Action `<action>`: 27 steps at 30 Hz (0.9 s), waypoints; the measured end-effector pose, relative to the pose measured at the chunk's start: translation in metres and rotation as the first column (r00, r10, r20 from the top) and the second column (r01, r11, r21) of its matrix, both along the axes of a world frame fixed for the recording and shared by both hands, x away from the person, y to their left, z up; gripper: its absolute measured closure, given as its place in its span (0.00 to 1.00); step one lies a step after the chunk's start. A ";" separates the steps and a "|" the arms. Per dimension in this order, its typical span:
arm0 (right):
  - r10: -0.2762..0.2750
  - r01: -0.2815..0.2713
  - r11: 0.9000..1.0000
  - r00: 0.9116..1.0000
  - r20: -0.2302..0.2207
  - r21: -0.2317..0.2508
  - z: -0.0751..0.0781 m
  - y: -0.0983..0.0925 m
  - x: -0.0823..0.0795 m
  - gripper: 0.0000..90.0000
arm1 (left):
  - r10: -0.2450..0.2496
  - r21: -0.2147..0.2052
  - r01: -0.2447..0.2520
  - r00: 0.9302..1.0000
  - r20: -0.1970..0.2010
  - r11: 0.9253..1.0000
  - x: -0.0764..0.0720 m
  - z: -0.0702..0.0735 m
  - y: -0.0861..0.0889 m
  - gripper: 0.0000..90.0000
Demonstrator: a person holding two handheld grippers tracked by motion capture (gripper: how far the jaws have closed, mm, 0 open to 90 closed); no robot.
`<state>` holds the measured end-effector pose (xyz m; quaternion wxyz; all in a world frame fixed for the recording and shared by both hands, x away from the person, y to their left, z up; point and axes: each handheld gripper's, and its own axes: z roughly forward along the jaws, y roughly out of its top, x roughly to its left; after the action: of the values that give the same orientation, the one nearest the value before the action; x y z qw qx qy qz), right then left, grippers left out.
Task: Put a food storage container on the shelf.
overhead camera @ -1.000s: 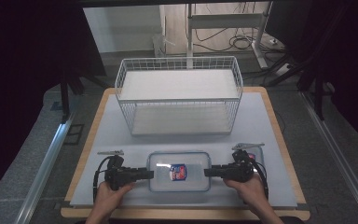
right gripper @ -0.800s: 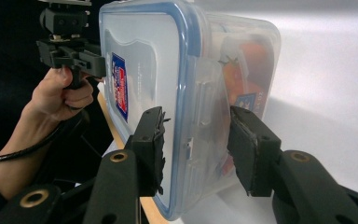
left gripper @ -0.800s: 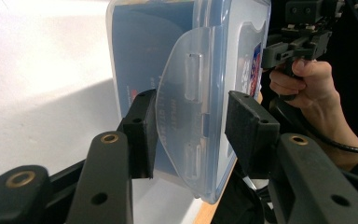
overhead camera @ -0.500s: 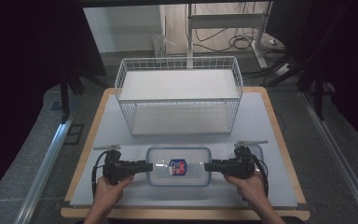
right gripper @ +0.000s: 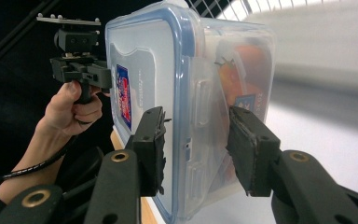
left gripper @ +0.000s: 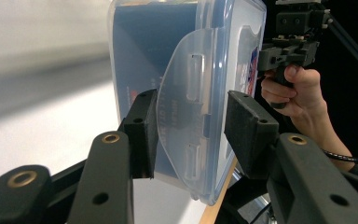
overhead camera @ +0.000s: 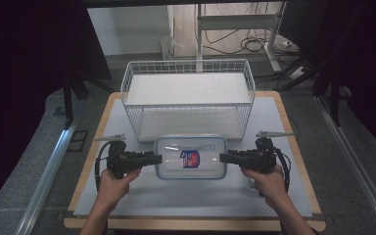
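I had the clear plastic container (overhead camera: pixel 191 157) gripped at both short ends, just in front of the white wire basket (overhead camera: pixel 188 98) on the white tabletop (overhead camera: pixel 274 196). The left gripper (overhead camera: pixel 152 158) was clamped on the container's left end; in the left gripper view its two black pads (left gripper: pixel 142 133) were partly closed, one on the lid side and one on the base side, with the lid's latch tab between them. The right gripper (overhead camera: pixel 223 157) held the opposite end the same way, its pads (right gripper: pixel 248 149) pressed to either side of the blue-rimmed lid and the tub wall. A red-and-blue label (overhead camera: pixel 191 159) sat on the lid's centre, and something orange-red showed through the wall in the right gripper view. My left hand (overhead camera: pixel 115 182) and right hand (overhead camera: pixel 268 181) held the grips level, jaws pointing inward toward each other. The basket stood open-topped behind the container, near it but not touching
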<state>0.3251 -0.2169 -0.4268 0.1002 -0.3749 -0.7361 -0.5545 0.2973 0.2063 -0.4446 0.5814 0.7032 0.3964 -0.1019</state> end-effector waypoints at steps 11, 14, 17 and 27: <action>0.000 0.000 1.000 0.999 0.032 0.027 0.039 0.004 0.021 0.65 | 0.007 -0.013 -0.007 0.999 0.031 1.000 0.021 0.036 0.007 0.62; -0.003 0.002 1.000 0.999 0.041 0.029 0.048 0.006 0.027 0.65 | 0.005 -0.015 -0.004 0.999 0.038 1.000 0.028 0.044 0.009 0.62; -0.008 0.007 0.999 0.999 0.047 0.032 0.056 0.008 0.033 0.65 | 0.008 -0.017 -0.007 0.999 0.040 1.000 0.035 0.052 0.010 0.62; -0.026 0.023 0.998 0.998 0.056 0.058 0.083 0.008 0.056 0.65 | 0.012 0.001 -0.012 0.998 0.065 1.000 0.058 0.086 0.009 0.62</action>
<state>0.3810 -0.2092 -0.3442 0.0830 -0.3651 -0.7178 -0.5869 0.3555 0.2155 -0.3588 0.5942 0.7041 0.3815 -0.0755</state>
